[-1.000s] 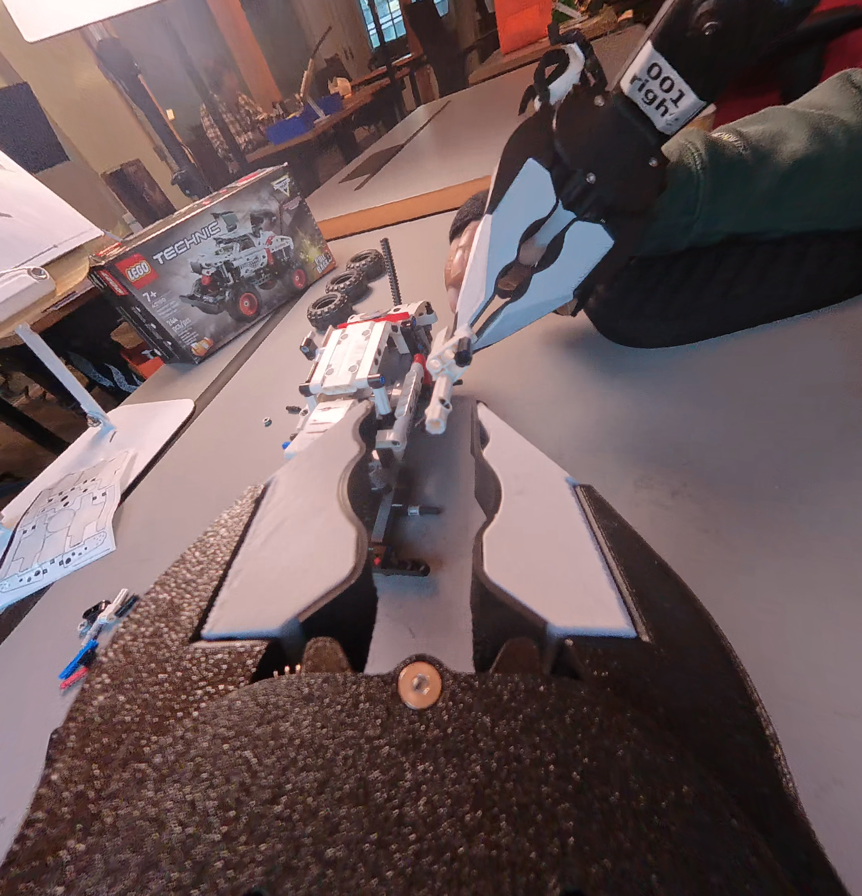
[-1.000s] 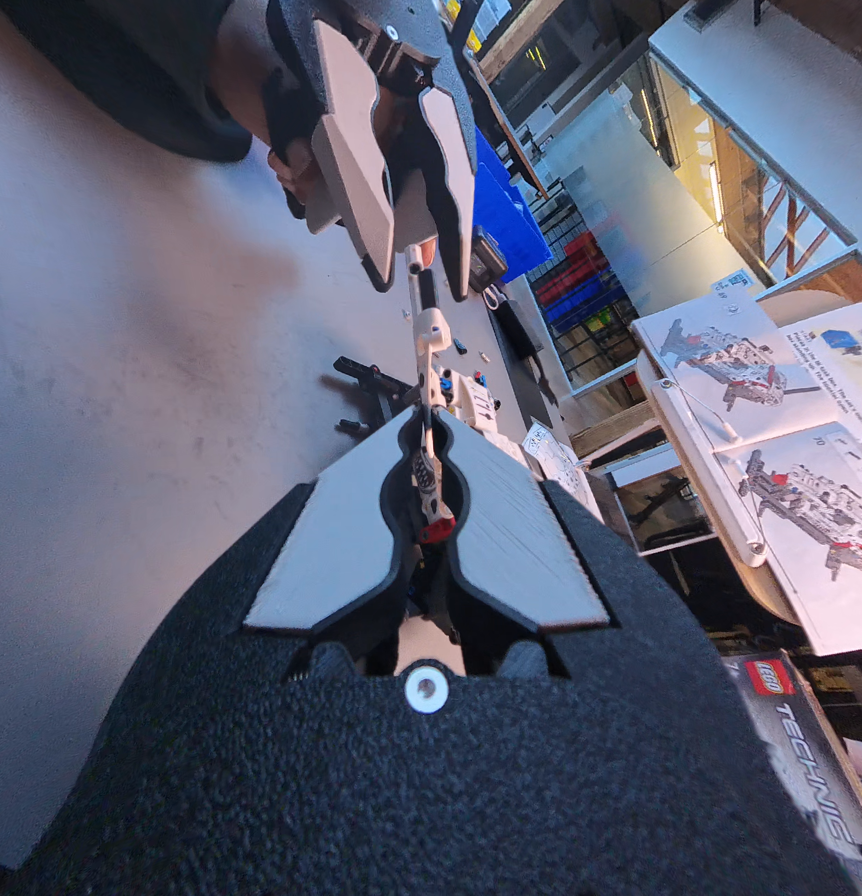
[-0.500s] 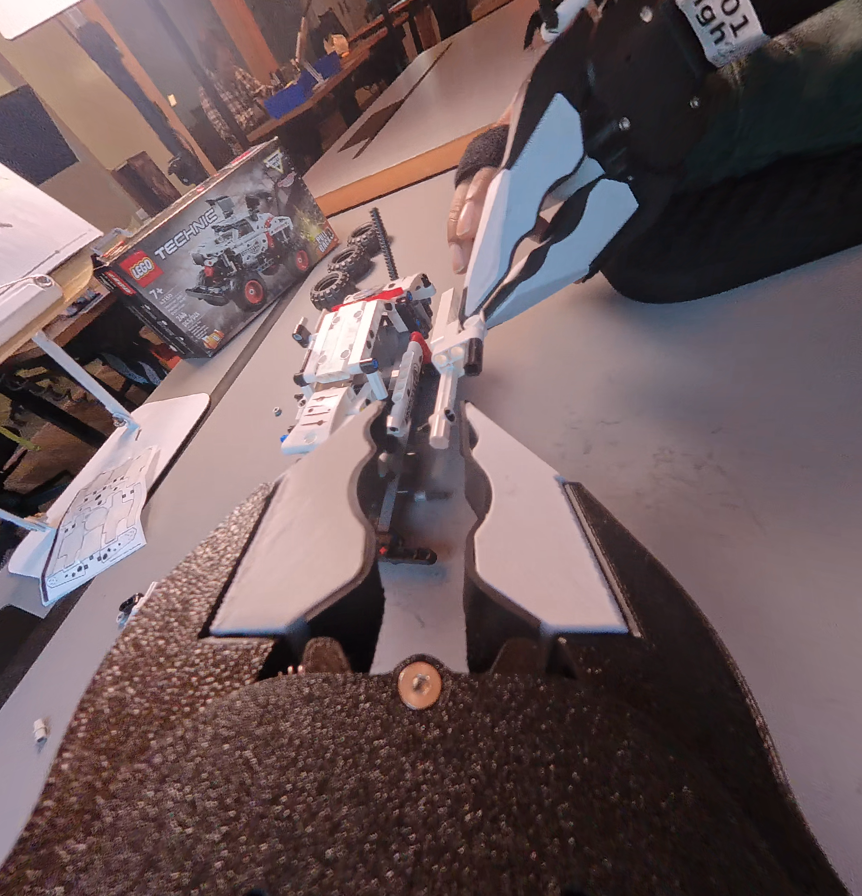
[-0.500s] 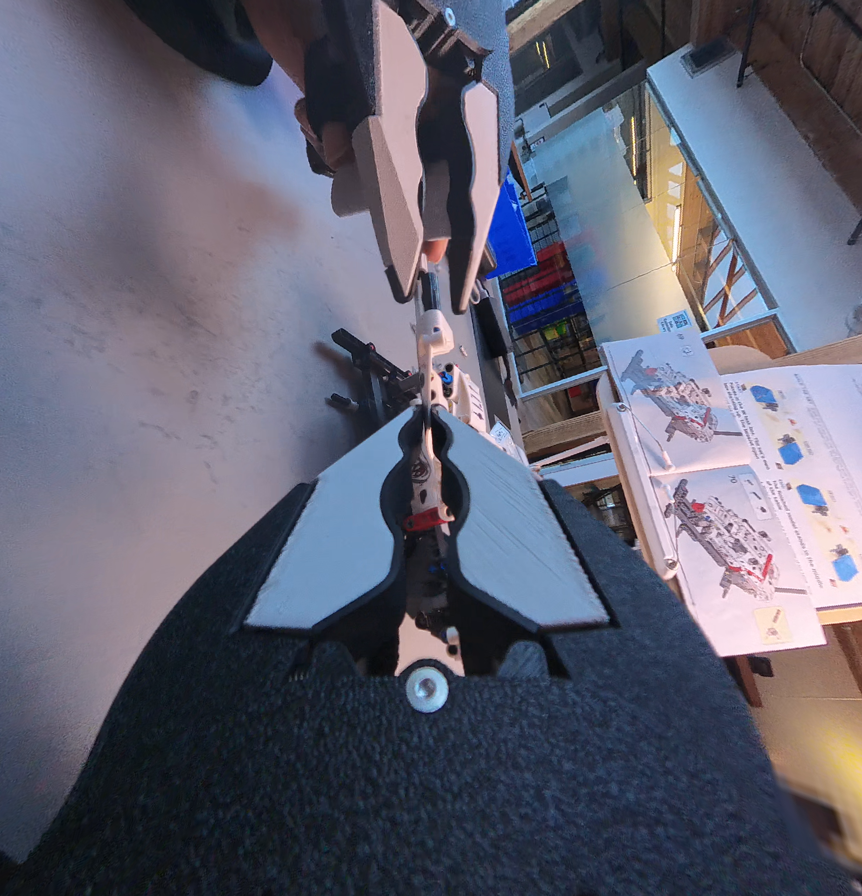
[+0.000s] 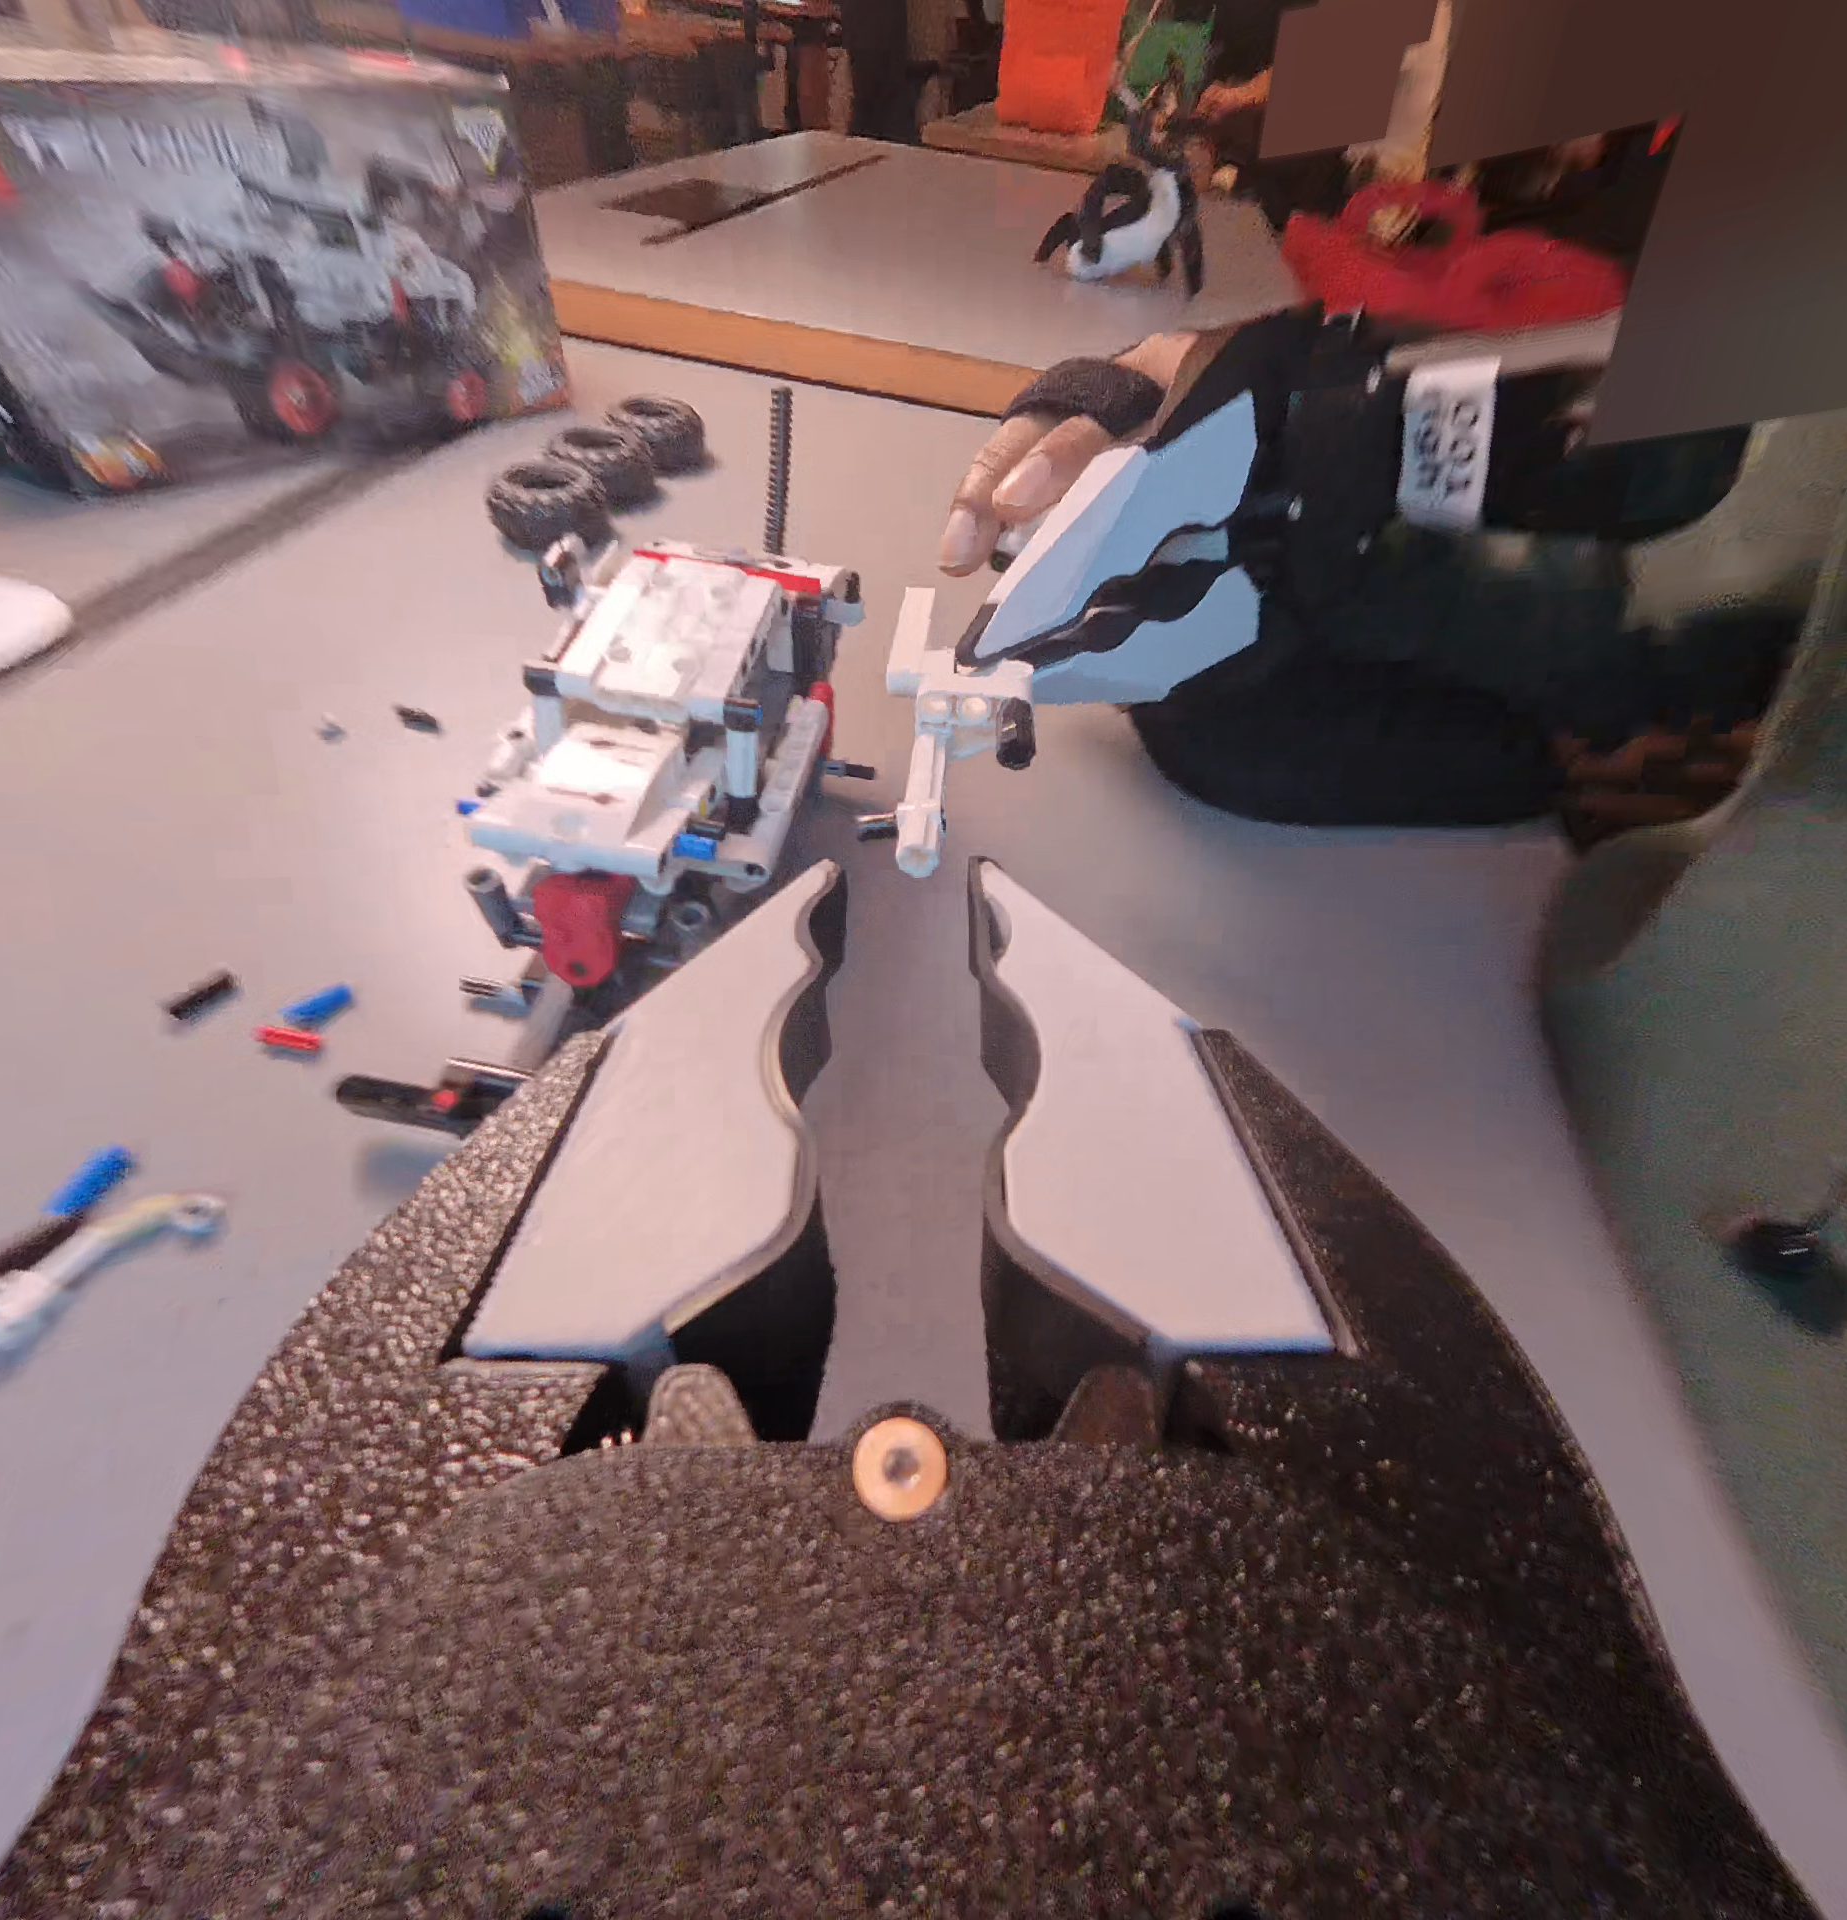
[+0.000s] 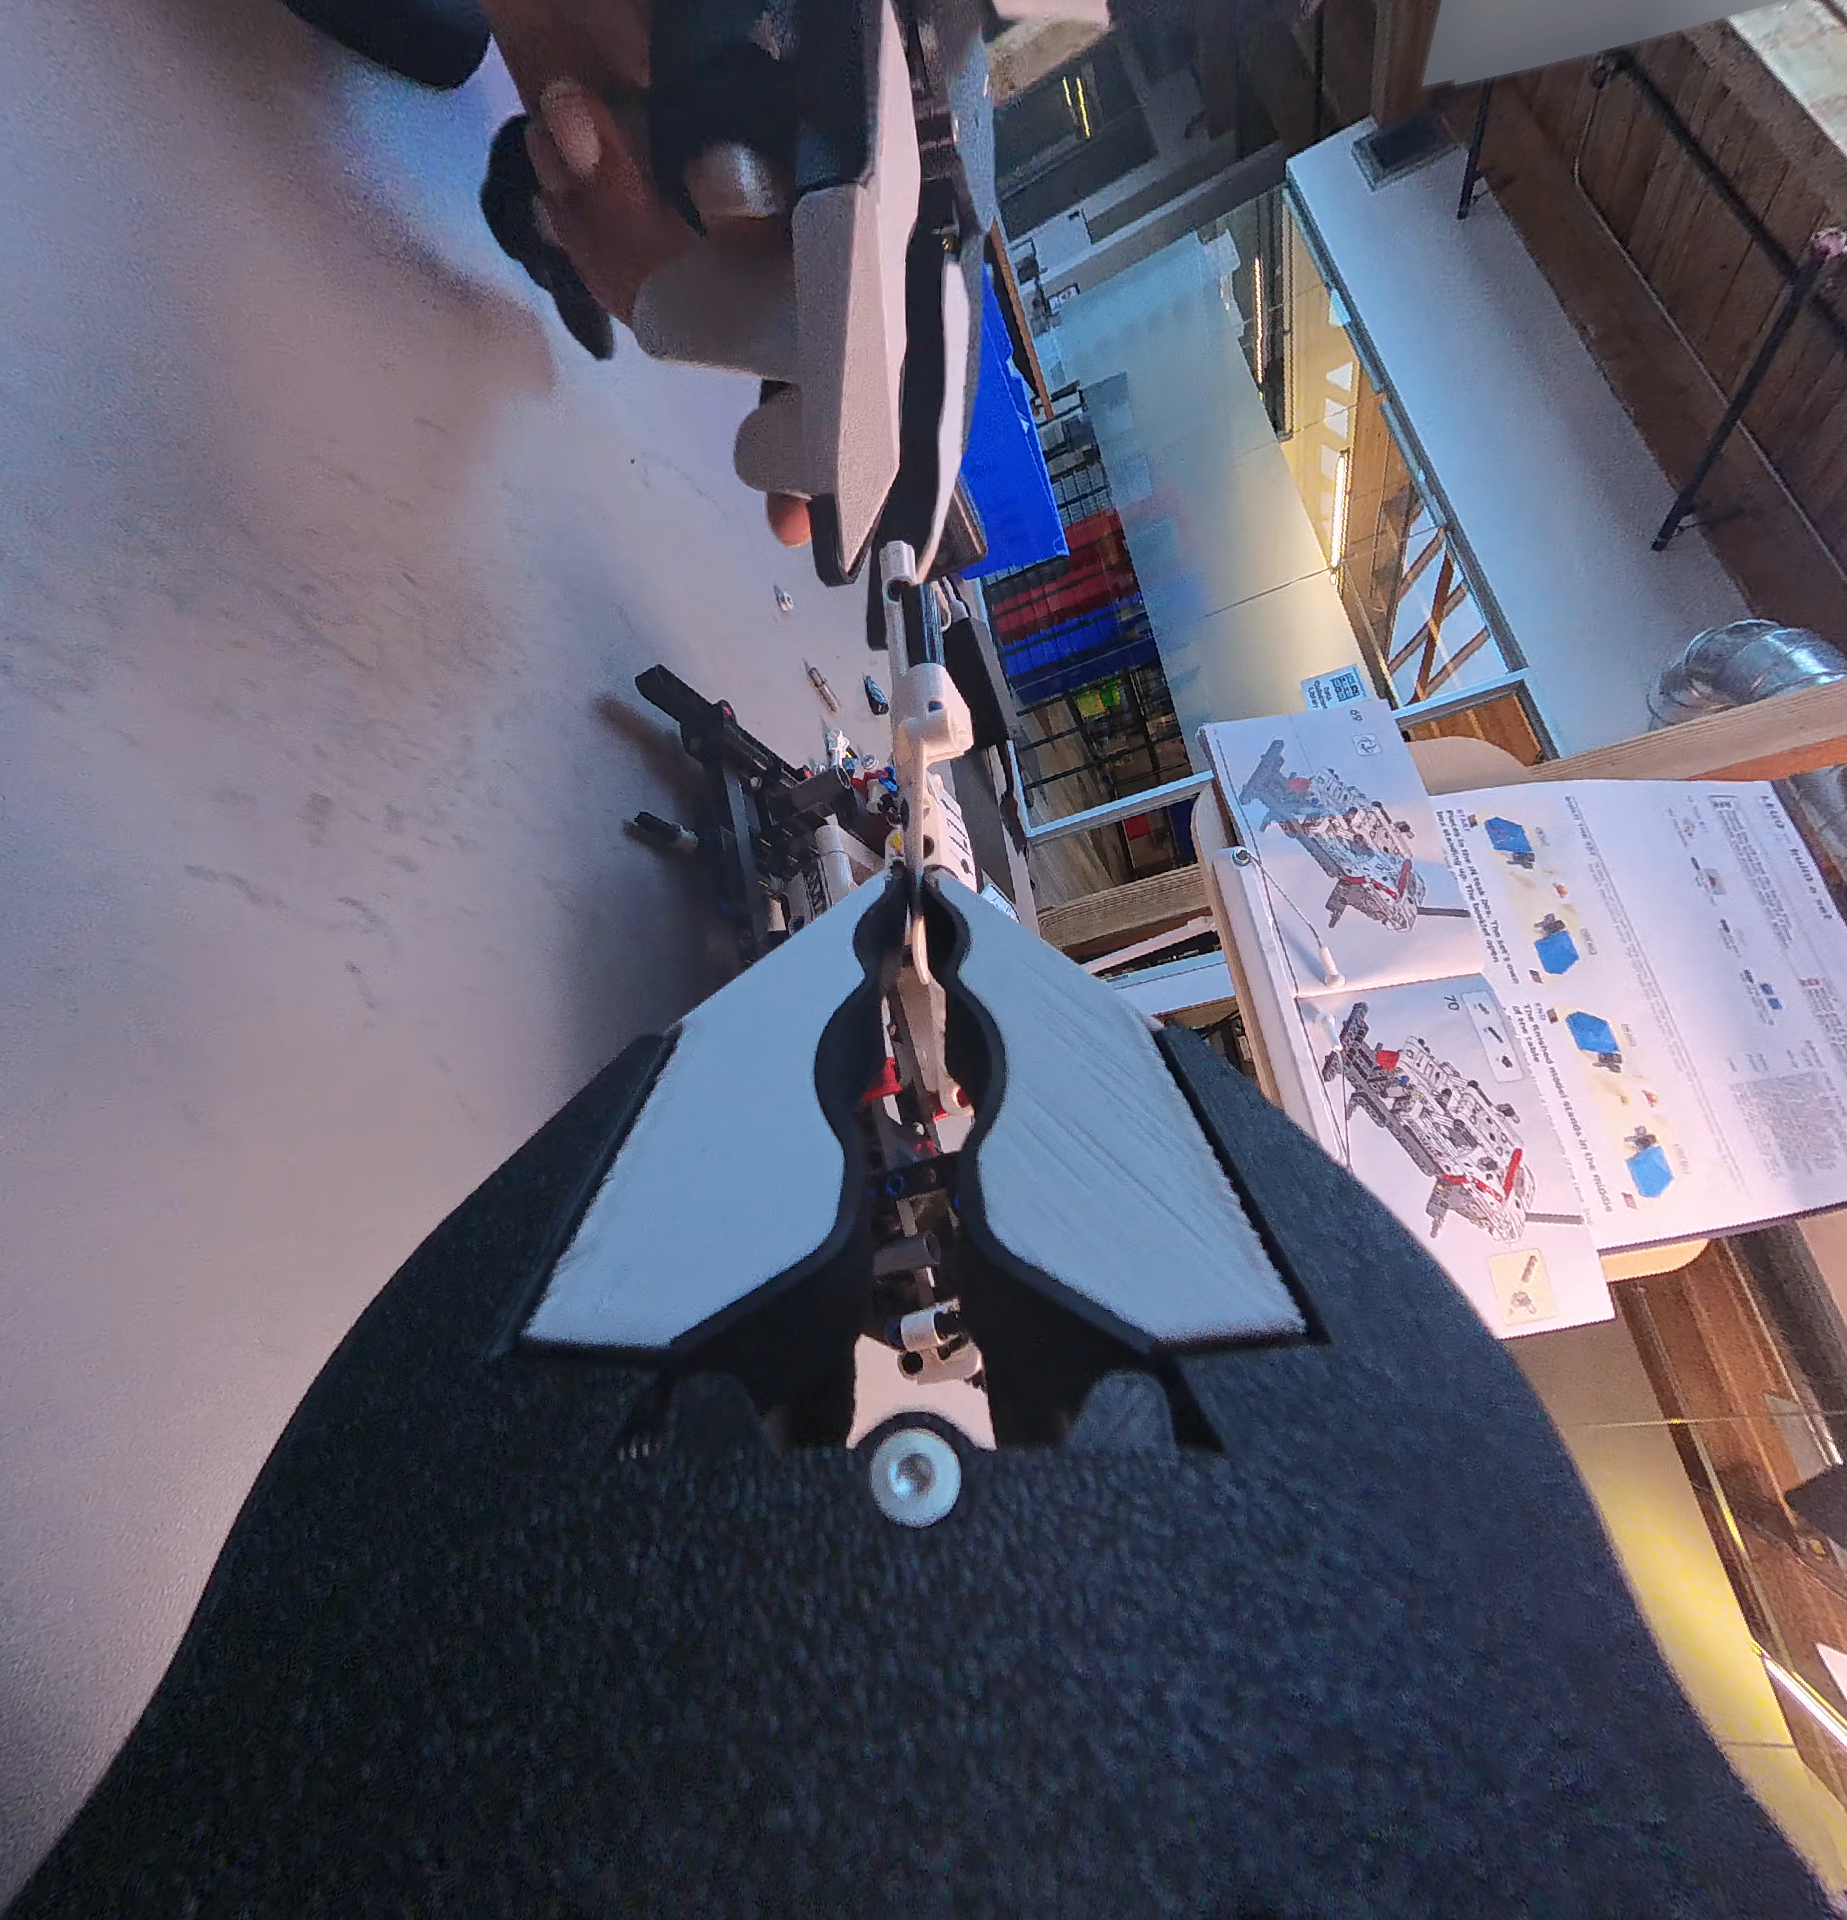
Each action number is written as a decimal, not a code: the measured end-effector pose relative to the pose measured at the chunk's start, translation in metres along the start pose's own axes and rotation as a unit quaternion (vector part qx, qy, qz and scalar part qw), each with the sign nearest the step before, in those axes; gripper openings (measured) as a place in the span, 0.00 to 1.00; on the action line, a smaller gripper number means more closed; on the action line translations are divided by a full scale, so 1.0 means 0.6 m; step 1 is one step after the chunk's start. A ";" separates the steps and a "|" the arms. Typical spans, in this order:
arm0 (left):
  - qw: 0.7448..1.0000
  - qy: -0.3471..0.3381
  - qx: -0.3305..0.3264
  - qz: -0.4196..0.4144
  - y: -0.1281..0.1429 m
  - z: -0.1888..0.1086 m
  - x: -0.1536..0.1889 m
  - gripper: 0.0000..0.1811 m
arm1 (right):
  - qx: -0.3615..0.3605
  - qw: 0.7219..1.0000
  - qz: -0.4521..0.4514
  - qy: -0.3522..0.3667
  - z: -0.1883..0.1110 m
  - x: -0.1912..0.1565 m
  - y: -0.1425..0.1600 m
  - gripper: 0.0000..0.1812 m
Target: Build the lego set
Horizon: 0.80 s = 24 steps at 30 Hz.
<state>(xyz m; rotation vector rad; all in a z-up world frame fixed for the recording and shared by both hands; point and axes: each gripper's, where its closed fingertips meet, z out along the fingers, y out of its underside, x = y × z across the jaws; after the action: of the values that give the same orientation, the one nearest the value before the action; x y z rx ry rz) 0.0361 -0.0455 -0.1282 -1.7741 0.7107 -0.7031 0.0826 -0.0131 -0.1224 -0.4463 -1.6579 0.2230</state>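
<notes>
We see a wide grey counter carrying everything. Toward its far left corner stands the set's box, blurred, with a picture of the truck on its face. In the right wrist view an open instruction booklet sits propped on a stand beyond the counter's edge.

Near the middle of the counter rests the half-built white truck body, with a red piece at its near end and black frame parts under it. Behind it three black tyres lie in a row, and a thin black toothed rod stands upright just beside them.

Our left tongs hang released, their two grey pads apart with bare counter showing between them, gripping nothing. They point at the gap just to the right of the truck body.

Our right tongs come in from the right, clenched on a white beam assembly. That assembly is held off the counter just beside the truck's right flank, apart from it, its long arm reaching down toward the left tongs' tips. In the right wrist view the same white beam assembly runs straight out from between the pressed fingertips toward the left tongs opposite.

Small loose parts lie scattered at the left: blue pins, a red pin, short black pins and a pale grey lever-like piece.
</notes>
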 end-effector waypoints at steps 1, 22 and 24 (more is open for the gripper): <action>0.998 0.030 0.003 -0.059 0.000 0.000 0.003 0.12 | -0.001 1.000 -0.001 0.004 0.000 0.002 0.001 0.01; 0.919 0.149 0.098 -0.352 -0.033 -0.004 0.000 0.05 | -0.010 0.999 -0.027 0.027 0.003 0.008 -0.004 0.01; 0.937 0.135 0.088 -0.310 -0.034 -0.005 0.004 0.05 | -0.003 1.000 0.003 0.020 0.003 0.008 -0.005 0.00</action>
<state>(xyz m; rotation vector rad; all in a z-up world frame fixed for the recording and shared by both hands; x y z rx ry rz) 0.0380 -0.0435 -0.1077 -1.7516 0.2343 -1.4109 0.0801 -0.0135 -0.1173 -0.4577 -1.6183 0.2129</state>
